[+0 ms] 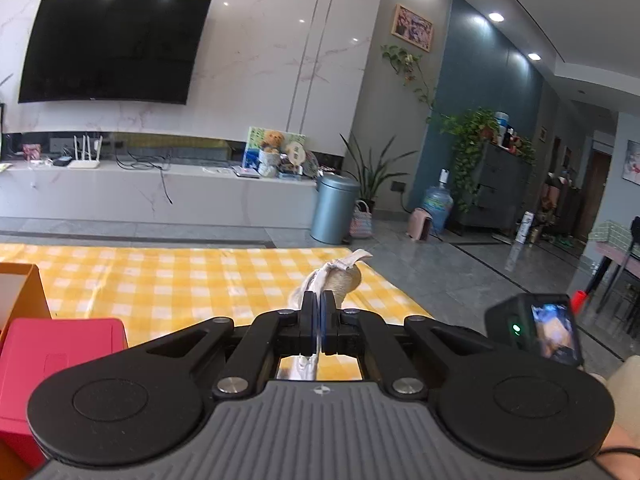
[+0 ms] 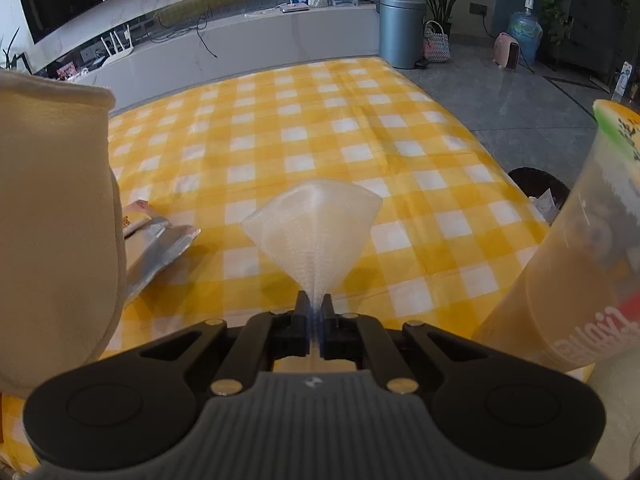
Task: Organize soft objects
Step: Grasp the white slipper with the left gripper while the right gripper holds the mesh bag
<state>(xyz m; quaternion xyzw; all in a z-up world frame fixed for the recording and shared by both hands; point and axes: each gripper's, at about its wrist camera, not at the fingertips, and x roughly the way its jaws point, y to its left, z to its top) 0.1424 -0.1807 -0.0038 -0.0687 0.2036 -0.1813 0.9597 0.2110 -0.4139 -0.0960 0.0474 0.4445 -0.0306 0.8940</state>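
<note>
My left gripper [image 1: 319, 300] is shut on a white and beige soft cloth item [image 1: 334, 276], held above the yellow checked tablecloth [image 1: 180, 280]. My right gripper [image 2: 315, 305] is shut on a fan-shaped piece of translucent white foam wrap [image 2: 316, 224], held over the tablecloth [image 2: 320, 120]. A cream fabric item [image 2: 52, 220] hangs close at the left of the right wrist view.
A red box [image 1: 60, 348] and an orange box [image 1: 20, 292] stand at the left. A silver foil packet [image 2: 160, 244] lies on the cloth. A tall yellow printed cup [image 2: 580, 260] stands at the right. A black bin [image 2: 540, 192] sits beyond the table's right edge.
</note>
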